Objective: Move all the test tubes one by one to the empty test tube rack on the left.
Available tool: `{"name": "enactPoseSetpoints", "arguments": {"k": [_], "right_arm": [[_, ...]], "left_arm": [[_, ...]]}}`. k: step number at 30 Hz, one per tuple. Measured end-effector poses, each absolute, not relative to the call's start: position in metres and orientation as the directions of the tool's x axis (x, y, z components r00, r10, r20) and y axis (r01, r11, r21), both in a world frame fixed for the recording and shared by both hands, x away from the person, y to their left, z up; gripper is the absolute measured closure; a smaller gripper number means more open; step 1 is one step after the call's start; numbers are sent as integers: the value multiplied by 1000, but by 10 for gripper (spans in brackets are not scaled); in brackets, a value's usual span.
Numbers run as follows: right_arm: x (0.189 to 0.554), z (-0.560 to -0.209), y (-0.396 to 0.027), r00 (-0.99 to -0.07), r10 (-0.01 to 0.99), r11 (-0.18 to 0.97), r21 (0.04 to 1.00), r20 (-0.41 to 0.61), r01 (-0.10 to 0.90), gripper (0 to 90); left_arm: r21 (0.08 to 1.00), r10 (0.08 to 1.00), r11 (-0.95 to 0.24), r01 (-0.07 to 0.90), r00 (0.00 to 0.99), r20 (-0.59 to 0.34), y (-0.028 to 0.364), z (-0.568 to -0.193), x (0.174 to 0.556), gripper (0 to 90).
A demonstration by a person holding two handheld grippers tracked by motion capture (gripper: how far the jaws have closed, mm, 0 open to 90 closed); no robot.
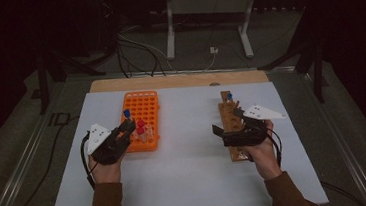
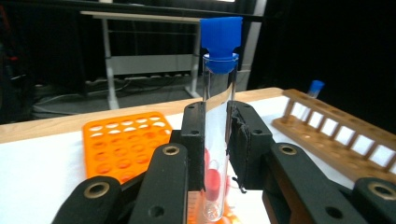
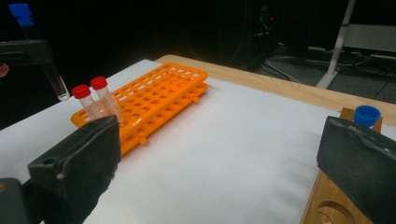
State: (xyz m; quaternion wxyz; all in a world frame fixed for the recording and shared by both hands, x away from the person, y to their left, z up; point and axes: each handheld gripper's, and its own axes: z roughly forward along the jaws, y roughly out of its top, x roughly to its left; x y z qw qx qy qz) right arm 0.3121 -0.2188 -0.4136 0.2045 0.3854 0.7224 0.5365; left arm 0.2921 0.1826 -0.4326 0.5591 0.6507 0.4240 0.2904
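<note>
Left gripper [image 2: 216, 140] clamps an upright blue-capped test tube [image 2: 218, 116] above the orange rack [image 1: 142, 119]. Right gripper [image 1: 228, 124] stands open over the wooden rack [image 1: 228, 110], holding nothing.

left gripper [image 1: 123, 133]: holds blue-cap tube [image 1: 127, 115] over orange rack [image 1: 142, 119]
right gripper [image 1: 228, 129]: jaws apart, by wood rack [image 1: 231, 124]
</note>
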Motion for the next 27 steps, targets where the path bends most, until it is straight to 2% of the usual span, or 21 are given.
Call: {"name": "enactPoseSetpoints", "arguments": {"k": [9, 19, 27], "right_arm": [[312, -413, -218, -624, 772, 126, 934, 120, 335, 1], [312, -413, -221, -619, 776, 114, 936, 125, 333, 1], [313, -415, -221, -621, 774, 119, 933, 127, 339, 1]], "left_arm": [[966, 908, -45, 256, 414, -67, 182, -446, 312, 774], [949, 920, -27, 315, 378, -100, 182, -471, 331, 774], [928, 917, -53, 369, 386, -101, 182, -486, 332, 774]]}}
